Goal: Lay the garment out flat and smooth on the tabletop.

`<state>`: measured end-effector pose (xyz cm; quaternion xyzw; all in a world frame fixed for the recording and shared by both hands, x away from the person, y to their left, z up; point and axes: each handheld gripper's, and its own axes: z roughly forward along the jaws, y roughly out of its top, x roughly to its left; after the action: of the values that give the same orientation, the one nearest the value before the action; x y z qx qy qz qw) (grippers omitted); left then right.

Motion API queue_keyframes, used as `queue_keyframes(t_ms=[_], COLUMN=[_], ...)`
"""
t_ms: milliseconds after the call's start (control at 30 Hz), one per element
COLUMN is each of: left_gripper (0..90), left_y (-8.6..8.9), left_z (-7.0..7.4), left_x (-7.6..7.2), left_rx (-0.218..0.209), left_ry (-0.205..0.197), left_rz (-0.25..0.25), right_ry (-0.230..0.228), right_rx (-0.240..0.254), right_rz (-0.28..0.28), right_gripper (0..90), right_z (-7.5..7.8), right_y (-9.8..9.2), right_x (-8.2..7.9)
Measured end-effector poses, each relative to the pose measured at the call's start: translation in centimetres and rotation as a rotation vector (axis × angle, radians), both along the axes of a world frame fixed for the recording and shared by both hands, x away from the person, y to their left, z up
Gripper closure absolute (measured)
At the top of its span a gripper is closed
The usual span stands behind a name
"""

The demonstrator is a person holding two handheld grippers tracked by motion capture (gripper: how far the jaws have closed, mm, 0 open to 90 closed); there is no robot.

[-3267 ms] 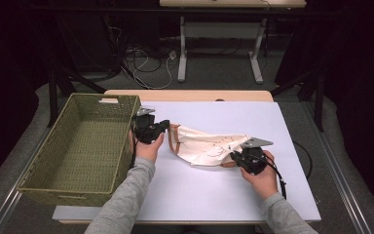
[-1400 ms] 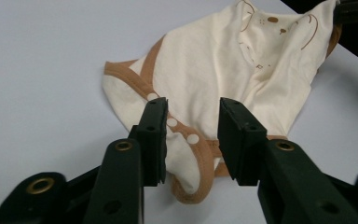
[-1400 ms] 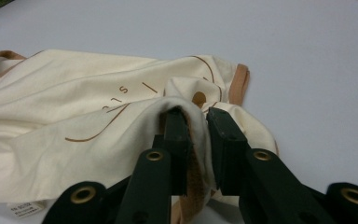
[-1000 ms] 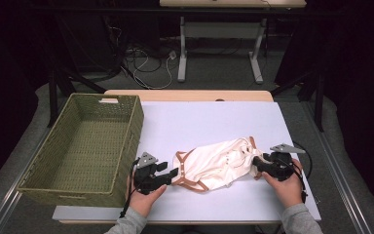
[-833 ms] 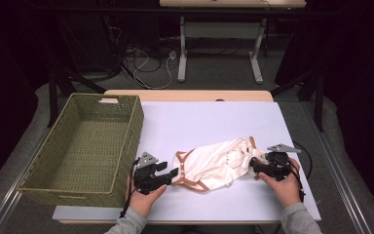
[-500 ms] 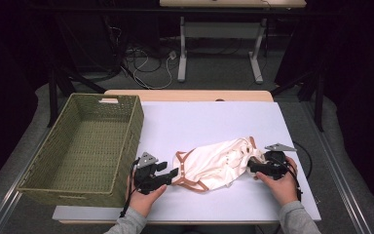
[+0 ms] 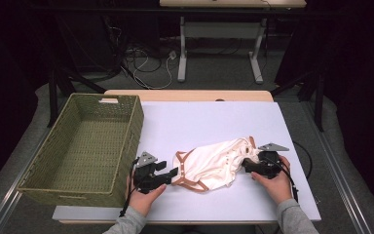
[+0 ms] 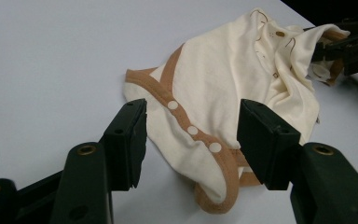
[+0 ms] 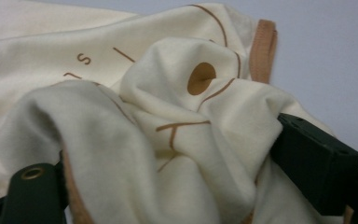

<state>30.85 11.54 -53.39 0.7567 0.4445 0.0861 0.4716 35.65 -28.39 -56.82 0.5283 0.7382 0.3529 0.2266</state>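
The cream baby bodysuit (image 7: 213,165) lies crumpled on the white table (image 7: 199,122), right of centre in the lower half of the high view, its tan-trimmed snap edge turned toward lower left. In the left gripper view the same garment (image 8: 242,93) spreads from the middle to the upper right, three white snaps showing along the tan band. How it is folded underneath is hidden — the cloth heaps over itself, and in the right gripper view the bunched fabric (image 9: 168,140) covers most of the left jaw, so the print of tan lines and a dot is only partly readable.

The green woven basket (image 7: 85,146) stands at the left of the high view, well apart from the garment, and nothing lies between the grippers and the cloth. Sleeves and hands enter from the bottom edge, cut off there.

The left gripper (image 7: 168,174) sits just left of the snap edge; its jaws stand apart, the trimmed corner between them, the pads not pressing on it. The right gripper (image 7: 247,165) is at the garment's right end; its jaws have just been opening, and a thick fold of cloth sits between them, though whether the pads still clamp it cannot be told.
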Motion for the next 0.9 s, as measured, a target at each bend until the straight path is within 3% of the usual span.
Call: queue_keyframes(t_ms=[67,167,233,500,633,900], left_gripper=[42.5,42.3,42.3,42.2,42.2,42.2], left_y=[-0.05,-0.08,-0.1,0.0,0.04,0.24], left_z=[-0.06,-0.07,-0.07,-0.05,-0.04,0.02], left_x=[0.04,0.06,0.07,0.11,0.11,0.21], left_rx=[0.0,0.001,-0.001,-0.008,-0.01,-0.011], left_ry=[-0.01,-0.011,-0.007,-0.003,-0.004,0.002], left_rz=[0.003,0.001,0.001,0.004,0.009,0.005], right_ry=[-0.001,-0.011,-0.016,-0.026,-0.035,-0.035], right_rx=[-0.02,-0.007,-0.015,-0.009,-0.022,0.002], right_rz=[0.012,0.028,0.035,0.007,0.004,0.019], right_gripper=[19.5,28.4,29.6,45.3,50.9,69.7], right_z=[0.03,0.07,0.07,0.12,0.09,0.11], right_y=[0.31,0.35,0.45,0.25,0.14,0.41], right_x=[-0.07,-0.09,-0.08,0.08,0.25,0.52])
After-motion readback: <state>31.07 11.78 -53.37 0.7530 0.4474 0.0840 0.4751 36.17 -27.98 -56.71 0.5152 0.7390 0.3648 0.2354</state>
